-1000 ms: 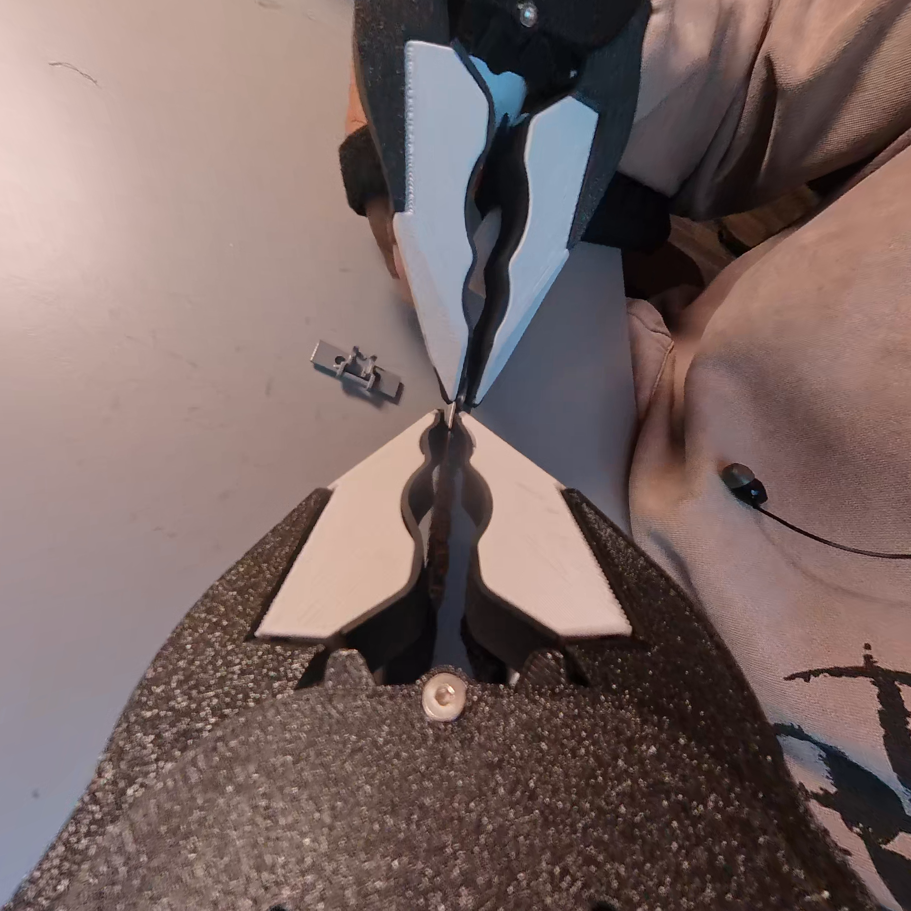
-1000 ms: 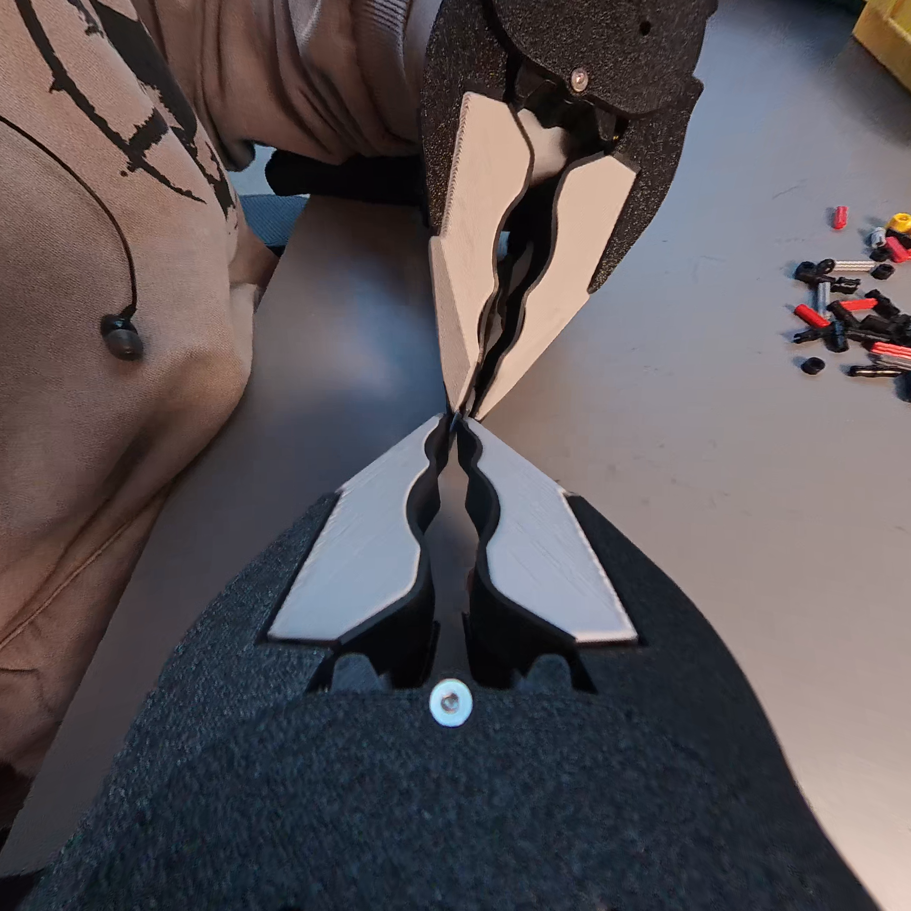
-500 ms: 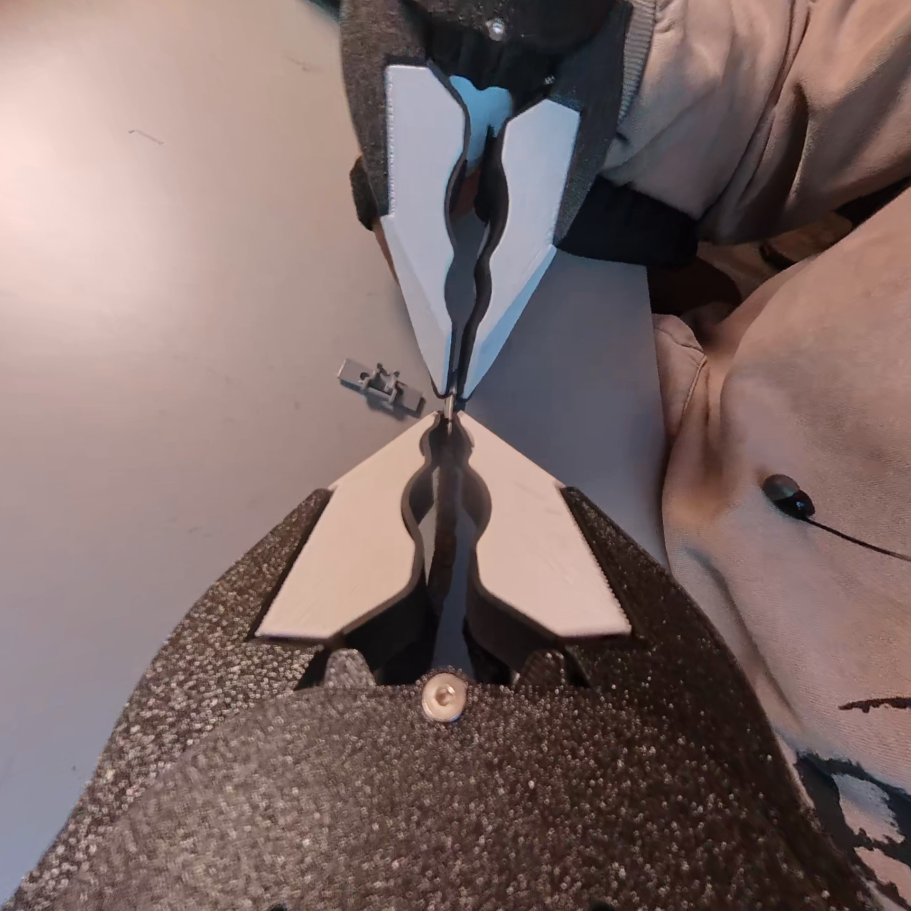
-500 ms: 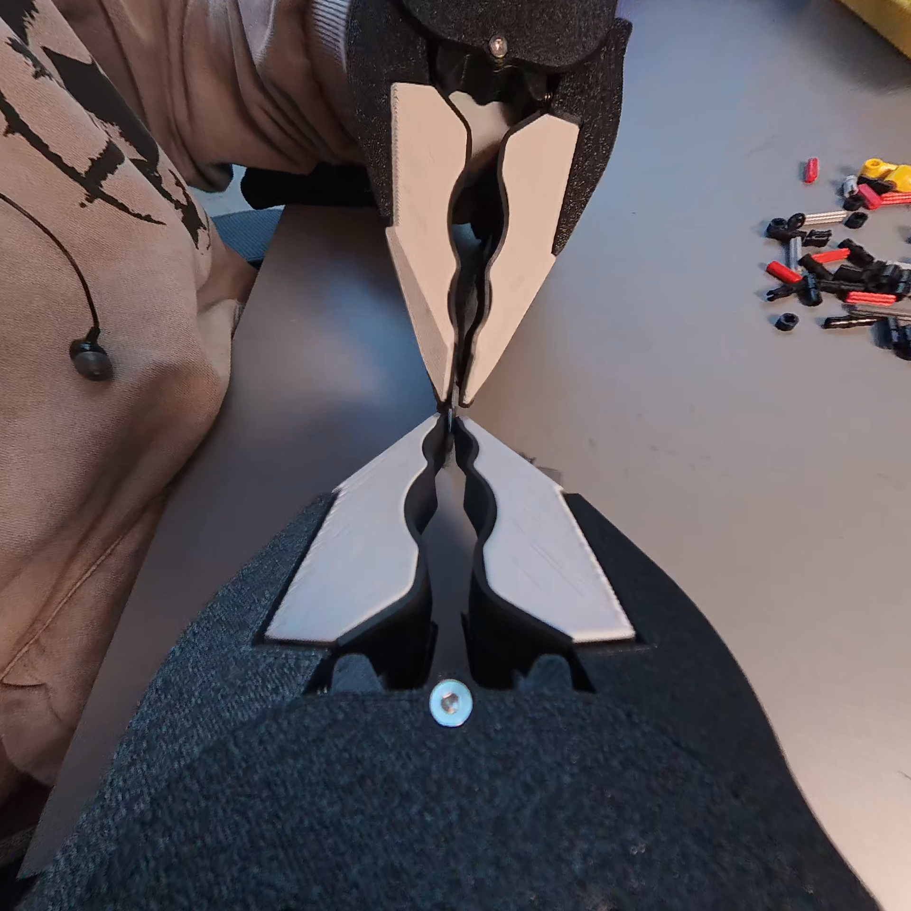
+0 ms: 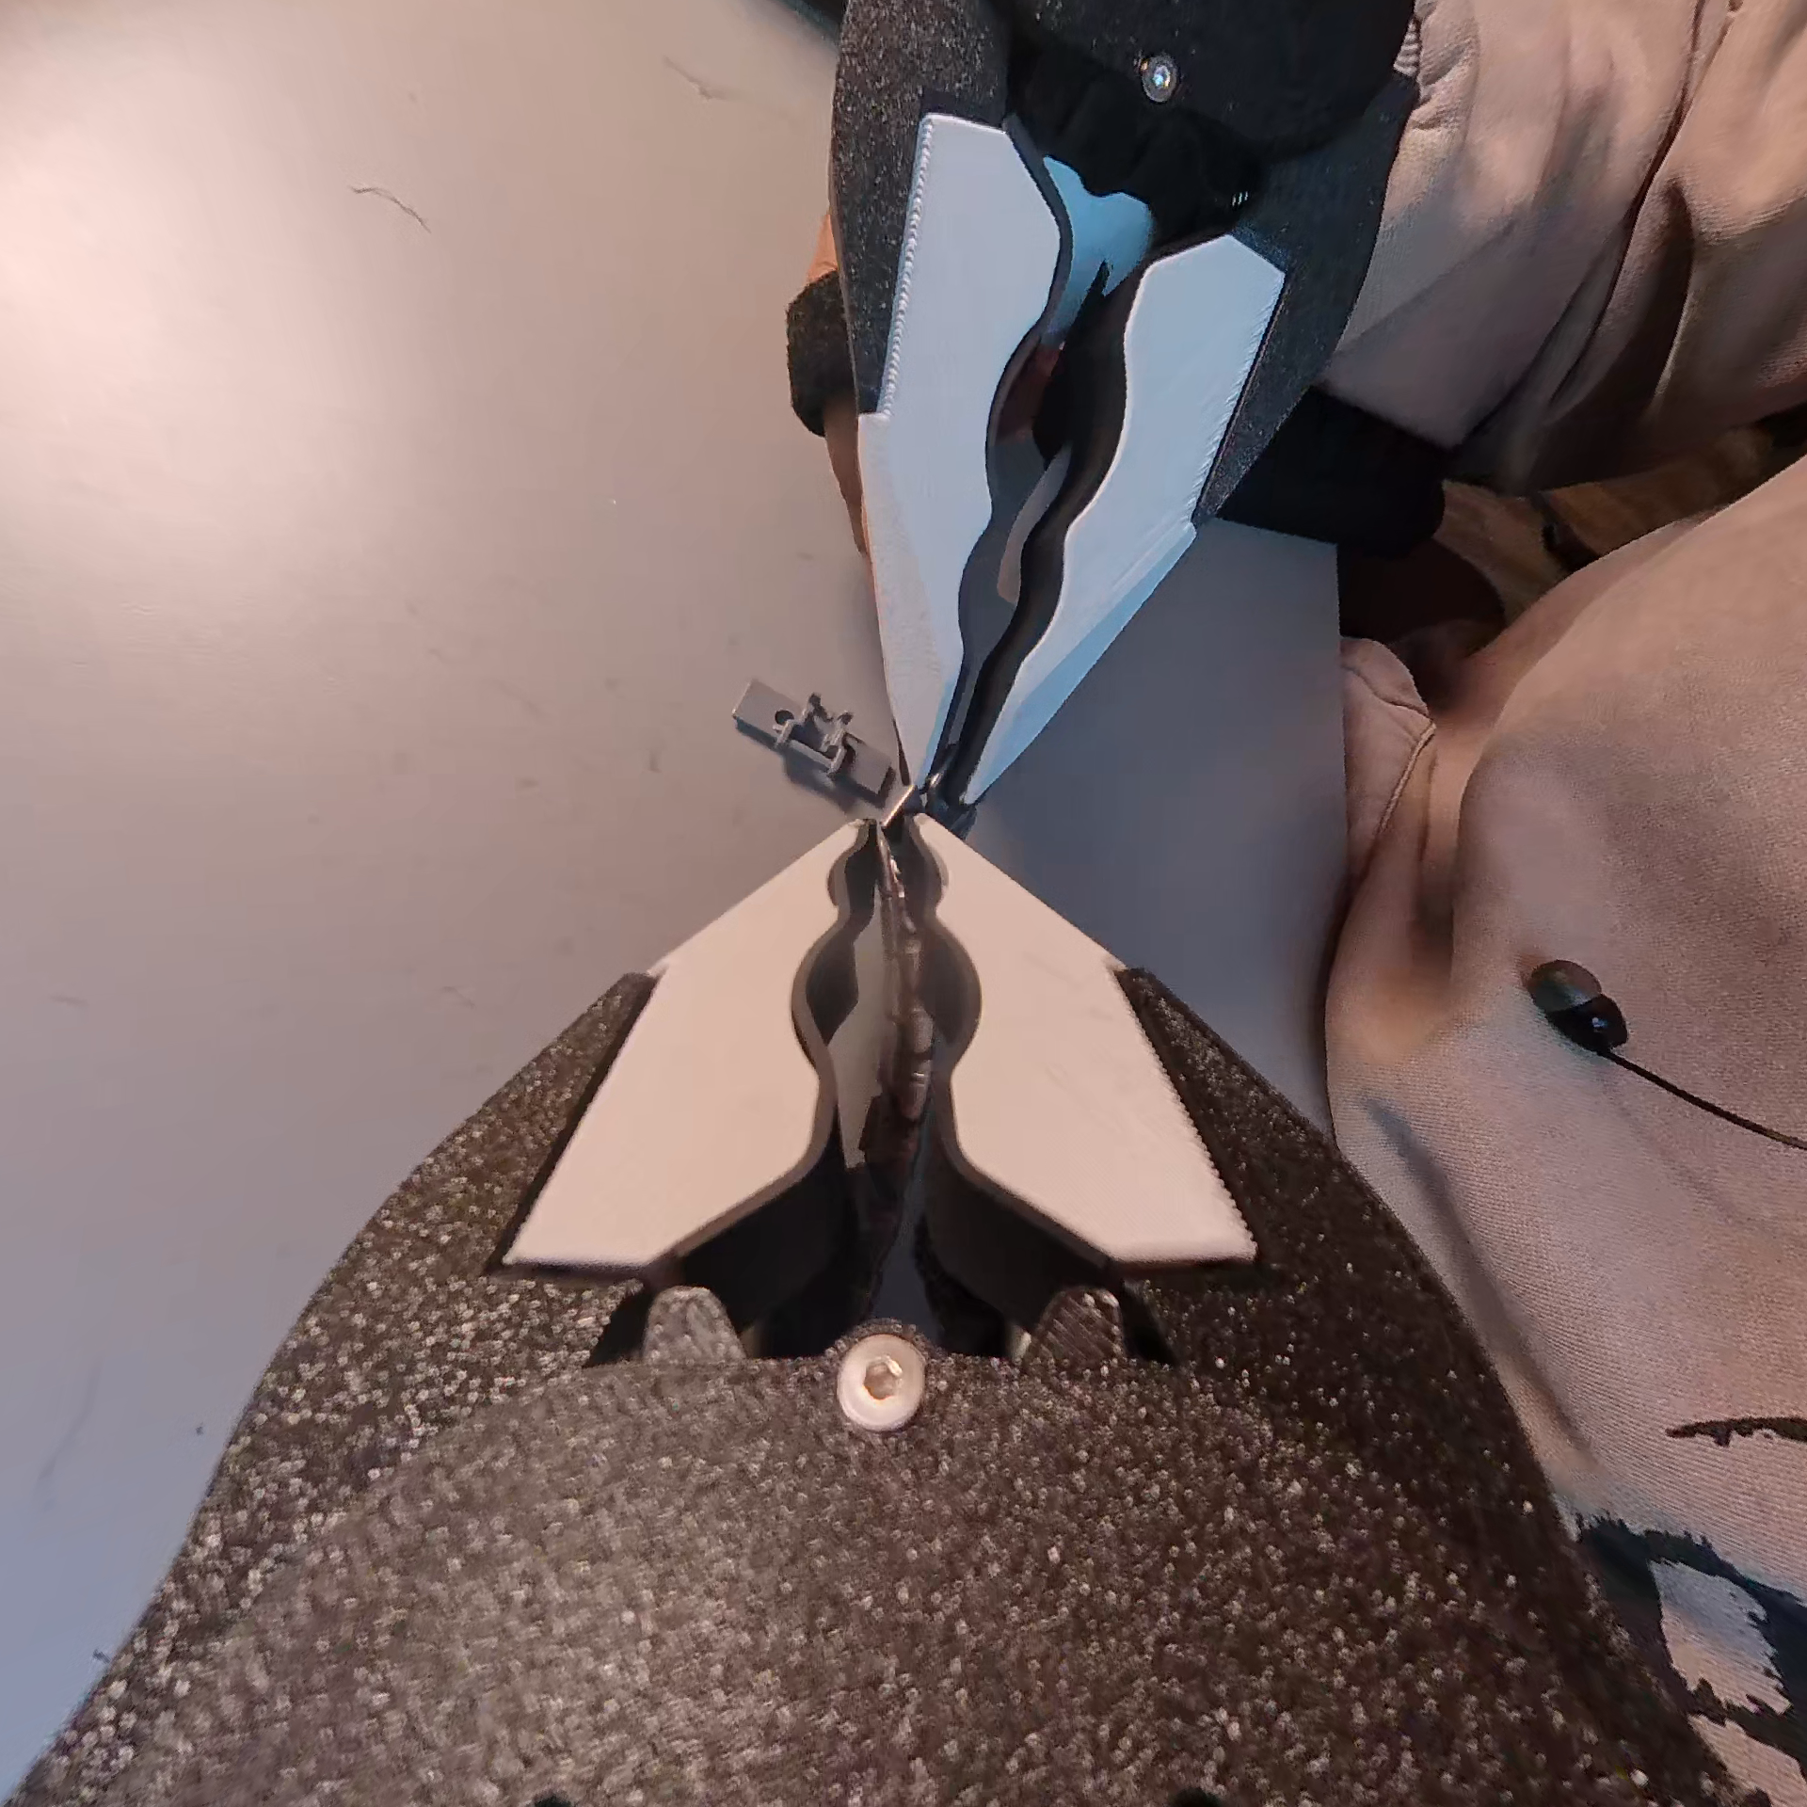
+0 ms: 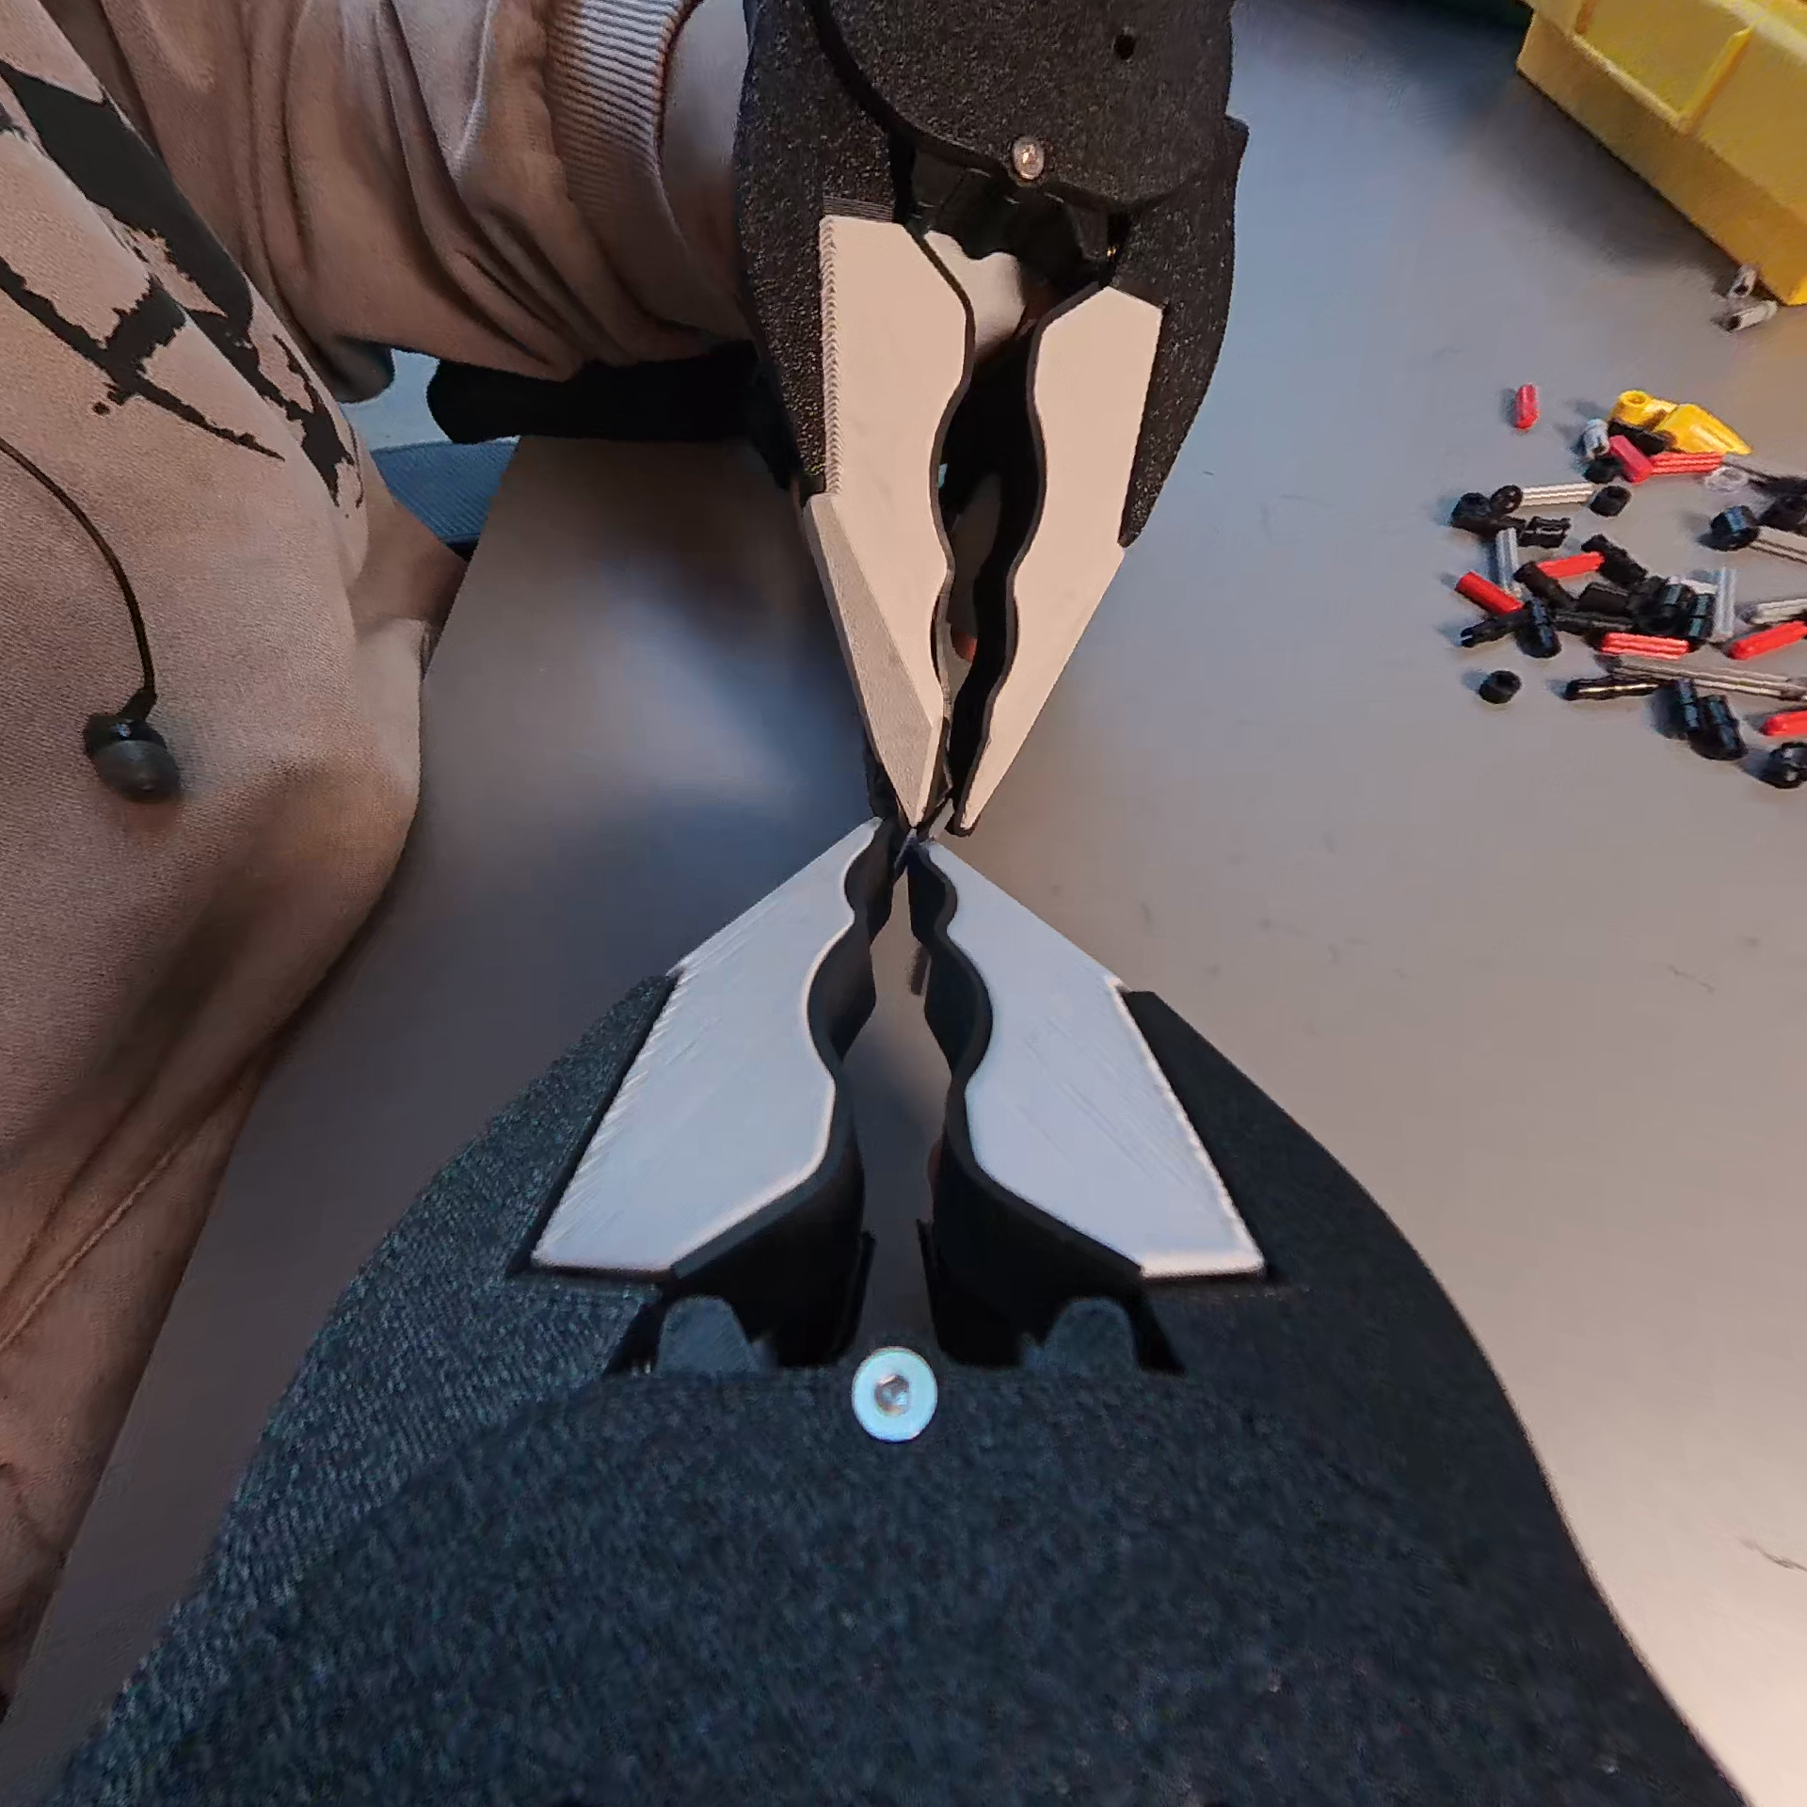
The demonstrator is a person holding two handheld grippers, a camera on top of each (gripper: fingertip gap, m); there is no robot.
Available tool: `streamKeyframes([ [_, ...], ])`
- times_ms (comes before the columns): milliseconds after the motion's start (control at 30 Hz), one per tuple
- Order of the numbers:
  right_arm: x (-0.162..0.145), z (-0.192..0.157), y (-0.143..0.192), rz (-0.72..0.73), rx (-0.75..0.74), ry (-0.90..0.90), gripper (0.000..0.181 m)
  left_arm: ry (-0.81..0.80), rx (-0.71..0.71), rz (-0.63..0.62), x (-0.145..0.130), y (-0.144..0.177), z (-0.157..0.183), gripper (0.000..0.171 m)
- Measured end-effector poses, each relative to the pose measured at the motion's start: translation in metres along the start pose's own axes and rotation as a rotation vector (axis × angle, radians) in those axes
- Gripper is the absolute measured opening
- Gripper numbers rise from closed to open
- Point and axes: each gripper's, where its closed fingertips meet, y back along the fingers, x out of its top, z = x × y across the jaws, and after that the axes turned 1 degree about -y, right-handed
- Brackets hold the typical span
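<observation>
Both closed tip to tip: left hand-held gripper [image 5: 888,831] and right hand-held gripper [image 6: 904,839] pinch a thin, stiff-looking metal pin [image 5: 898,804]. It looks light and slippery, best held at its ends. A small grey plastic clip [image 5: 814,735] lies just beside the tips on the grey counter [image 5: 342,587].

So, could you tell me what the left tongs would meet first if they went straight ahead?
Almost at once, the right tongs: the left tongs point tip to tip at them, a thin metal pin between the tips.

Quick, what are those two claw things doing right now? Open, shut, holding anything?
Left gripper: shut on a thin metal pin.
Right gripper: shut, tip to tip with the left; it seems to pinch the same pin, though that is too small to confirm.
</observation>
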Motion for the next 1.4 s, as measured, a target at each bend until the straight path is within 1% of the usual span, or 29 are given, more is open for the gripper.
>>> streamKeyframes([
  [133, 0.004, 0.001, 0.002, 0.031, 0.01, -0.033, 0.0, -0.05, -0.005, 0.023, 0.002, 0.005, 0.003, 0.002],
  [200, 0.007, 0.008, 0.005, 0.059, -0.004, -0.058, 0.0, -0.067, 0.013, 0.052, 0.008, 0.008, 0.002, 0.002],
  [233, 0.008, 0.009, 0.007, 0.059, -0.008, -0.036, 0.0, -0.097, 0.025, 0.047, 0.008, 0.009, 0.004, 0.003],
  [333, 0.003, 0.005, 0.004, 0.0, -0.024, 0.076, 0.0, -0.208, 0.059, -0.019, 0.003, 0.006, 0.01, 0.006],
  [433, 0.001, 0.0, 0.0, -0.034, -0.029, 0.147, 0.0, -0.234, 0.064, 0.003, 0.012, 0.007, 0.017, 0.004],
  [467, 0.002, -0.001, -0.001, -0.035, -0.034, 0.171, 0.0, -0.234, 0.083, -0.009, 0.013, 0.007, 0.015, 0.001],
  [500, 0.003, -0.003, -0.001, -0.029, -0.033, 0.181, 0.0, -0.25, 0.098, -0.048, 0.009, 0.006, 0.013, 0.0],
  [567, 0.001, -0.004, -0.002, -0.04, -0.028, 0.178, 0.0, -0.281, 0.115, -0.066, 0.007, 0.004, 0.013, 0.001],
  [700, 0.0, -0.005, 0.0, -0.036, -0.034, 0.176, 0.0, -0.29, 0.096, -0.107, -0.002, 0.001, 0.018, 0.012],
  [733, 0.0, -0.005, 0.0, -0.035, -0.031, 0.172, 0.0, -0.294, 0.106, -0.111, -0.003, 0.0, 0.017, 0.011],
  [767, 0.001, -0.006, 0.0, -0.033, -0.029, 0.172, 0.0, -0.298, 0.121, -0.111, -0.002, -0.001, 0.015, 0.003],
  [800, 0.0, -0.006, 0.0, -0.038, -0.031, 0.173, 0.0, -0.302, 0.126, -0.114, -0.002, -0.001, 0.014, 0.002],
  [900, 0.0, -0.006, 0.001, -0.037, -0.028, 0.147, 0.001, -0.301, 0.124, -0.104, -0.001, -0.001, 0.015, 0.002],
  [967, -0.001, -0.008, 0.001, -0.037, -0.011, 0.125, 0.005, -0.29, 0.126, -0.088, 0.001, 0.0, 0.015, 0.001],
  [1100, -0.001, -0.006, -0.001, -0.036, -0.037, 0.117, 0.0, -0.284, 0.134, -0.095, -0.002, 0.001, 0.014, 0.001],
  [1167, -0.001, -0.003, -0.001, -0.045, -0.057, 0.123, 0.0, -0.26, 0.136, -0.077, -0.001, 0.001, 0.012, 0.001],
  [1267, 0.005, 0.001, 0.001, -0.034, -0.094, 0.123, 0.0, -0.164, 0.089, -0.028, 0.004, 0.005, 0.007, 0.001],
  [1333, 0.003, 0.005, -0.002, -0.069, -0.148, 0.166, 0.0, -0.145, 0.107, -0.025, 0.003, 0.003, 0.001, 0.001],
  [1367, -0.001, 0.004, -0.003, -0.087, -0.146, 0.179, 0.0, -0.14, 0.102, -0.033, 0.002, 0.002, 0.001, 0.001],
  [1400, 0.0, 0.003, -0.003, -0.074, -0.134, 0.159, 0.0, -0.131, 0.095, -0.033, 0.002, 0.002, 0.0, 0.001],
])
